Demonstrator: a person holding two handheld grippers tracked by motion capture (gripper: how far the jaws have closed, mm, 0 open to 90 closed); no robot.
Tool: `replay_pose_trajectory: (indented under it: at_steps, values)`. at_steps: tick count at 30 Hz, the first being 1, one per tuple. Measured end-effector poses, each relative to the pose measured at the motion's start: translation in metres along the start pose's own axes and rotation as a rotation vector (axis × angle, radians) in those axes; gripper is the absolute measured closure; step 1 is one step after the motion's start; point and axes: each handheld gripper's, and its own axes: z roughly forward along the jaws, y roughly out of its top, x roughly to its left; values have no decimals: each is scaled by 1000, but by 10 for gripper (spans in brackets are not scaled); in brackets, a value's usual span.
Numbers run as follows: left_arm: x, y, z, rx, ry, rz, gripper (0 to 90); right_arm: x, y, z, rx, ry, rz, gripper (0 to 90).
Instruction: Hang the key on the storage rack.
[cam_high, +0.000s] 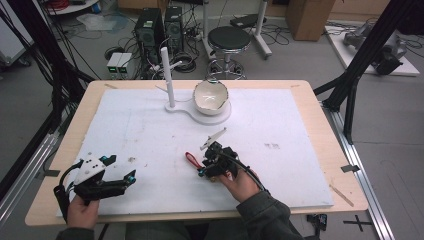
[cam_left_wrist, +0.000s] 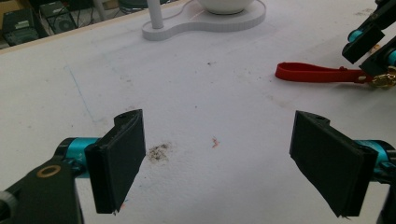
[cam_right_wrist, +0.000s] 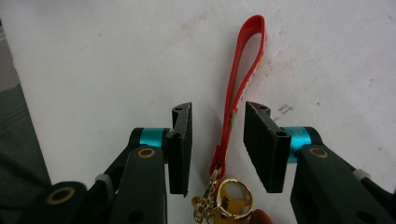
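**Closing in on the red strap**

Straddling the red looped strap with its gold metal clasp (cam_right_wrist: 233, 107), the right gripper (cam_right_wrist: 218, 142) has its fingers (cam_right_wrist: 180, 149) part-closed but not yet pressing: a gap shows on each side of the strap at centre frame, so nothing is grasped. The fingers sit just above the clasp, probably because the narrow neck there gives a firm hold. In the high view the strap (cam_high: 193, 160) lies flat on the white worktop (cam_high: 150, 130), lower centre, beside the right gripper (cam_high: 206, 167). The left gripper (cam_left_wrist: 217, 163) rests released, fingers wide over bare worktop, likely waiting. At upper centre stands a white bowl on a white base with an upright peg (cam_high: 211, 97), well apart.
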Motion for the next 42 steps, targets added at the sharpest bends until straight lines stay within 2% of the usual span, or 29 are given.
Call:
replay_pose_trajectory:
  at_steps: [12,16,30,42]
  values:
    - [0,0,0,0,0,-1,188,-3,-4,10,51,-18,4,673]
    - [-1,0,0,-1,-5,9,188,-1,-4,11,43,-19,7,690]
    - [-1,1,0,-11,-3,-8,188,-3,-4,16,73,-51,8,715]
    - [-1,0,-1,-10,1,-5,188,-6,-4,15,73,-61,26,808]
